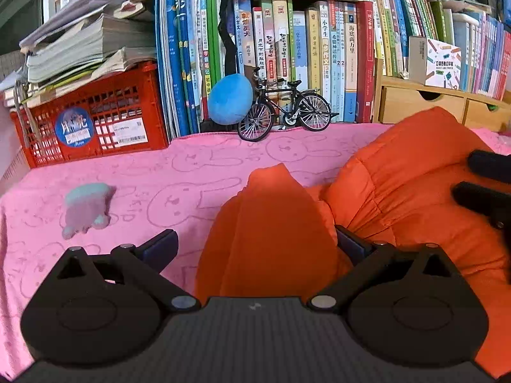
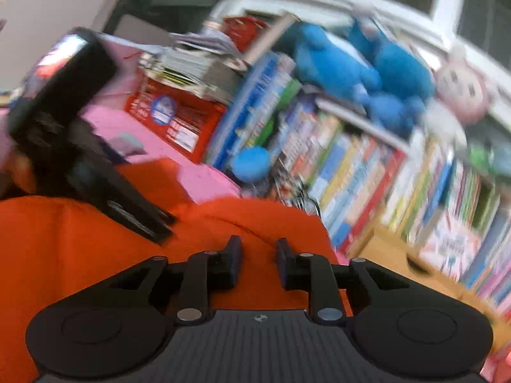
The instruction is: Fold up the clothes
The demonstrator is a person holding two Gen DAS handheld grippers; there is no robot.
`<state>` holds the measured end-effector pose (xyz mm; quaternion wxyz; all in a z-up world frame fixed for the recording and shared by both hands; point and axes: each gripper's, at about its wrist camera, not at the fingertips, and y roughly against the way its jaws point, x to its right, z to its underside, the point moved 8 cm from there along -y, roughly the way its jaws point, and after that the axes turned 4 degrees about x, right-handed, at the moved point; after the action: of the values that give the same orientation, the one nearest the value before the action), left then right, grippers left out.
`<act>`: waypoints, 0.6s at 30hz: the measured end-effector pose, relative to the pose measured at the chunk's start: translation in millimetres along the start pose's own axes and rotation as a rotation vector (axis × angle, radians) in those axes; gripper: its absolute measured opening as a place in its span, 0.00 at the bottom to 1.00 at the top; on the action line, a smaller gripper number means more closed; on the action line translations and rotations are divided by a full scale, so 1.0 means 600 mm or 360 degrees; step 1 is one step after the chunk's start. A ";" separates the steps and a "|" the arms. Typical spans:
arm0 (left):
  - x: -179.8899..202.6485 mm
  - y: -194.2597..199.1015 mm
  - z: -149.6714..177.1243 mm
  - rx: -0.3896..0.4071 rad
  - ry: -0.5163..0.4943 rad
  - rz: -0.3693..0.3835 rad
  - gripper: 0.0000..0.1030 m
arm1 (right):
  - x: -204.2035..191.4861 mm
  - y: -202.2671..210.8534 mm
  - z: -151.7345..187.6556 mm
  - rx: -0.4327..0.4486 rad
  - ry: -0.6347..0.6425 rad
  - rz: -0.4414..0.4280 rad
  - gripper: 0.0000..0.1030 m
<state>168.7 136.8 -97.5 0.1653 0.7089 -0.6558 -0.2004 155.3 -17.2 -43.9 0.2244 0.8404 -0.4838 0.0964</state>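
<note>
Mostly puffy, quilted orange jacket

right view motion-blurred, bookshelf spines unreadable

Even indoor light; left view sharp, right view motion-blurred, fisheye-bent edges.

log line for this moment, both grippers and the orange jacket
left gripper: open, orange jacket fold between jaws | right gripper: open, empty, above jacket | surface: pink blanket
</note>
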 end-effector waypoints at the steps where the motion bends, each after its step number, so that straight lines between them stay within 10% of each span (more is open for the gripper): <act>1: 0.000 0.000 0.000 0.0001 -0.0001 0.0000 1.00 | 0.028 -0.004 0.007 -0.0046 -0.0066 0.0061 0.26; 4: 0.001 0.000 0.001 0.0004 -0.0001 -0.0002 1.00 | 0.112 -0.006 0.030 -0.0197 -0.0369 0.0184 0.33; 7: -0.002 0.000 0.001 0.0002 0.0014 0.0003 1.00 | 0.173 0.021 0.070 -0.0307 -0.1031 -0.0087 0.41; 9: -0.003 0.000 0.000 -0.0002 0.0029 0.0009 1.00 | 0.173 0.038 0.097 -0.0305 -0.1373 -0.0324 0.81; 11: -0.005 0.000 0.000 -0.0005 0.0044 0.0014 1.00 | 0.175 0.056 0.118 -0.0299 -0.1688 -0.0552 0.87; 18: -0.005 0.010 0.000 0.0023 0.0046 -0.0026 1.00 | 0.133 0.026 0.122 -0.0360 -0.1868 -0.0768 0.96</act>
<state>163.3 139.0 -94.3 0.1681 0.7183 -0.6488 -0.1868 179.1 -119.8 -73.5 0.0251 0.8098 -0.3306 -0.4841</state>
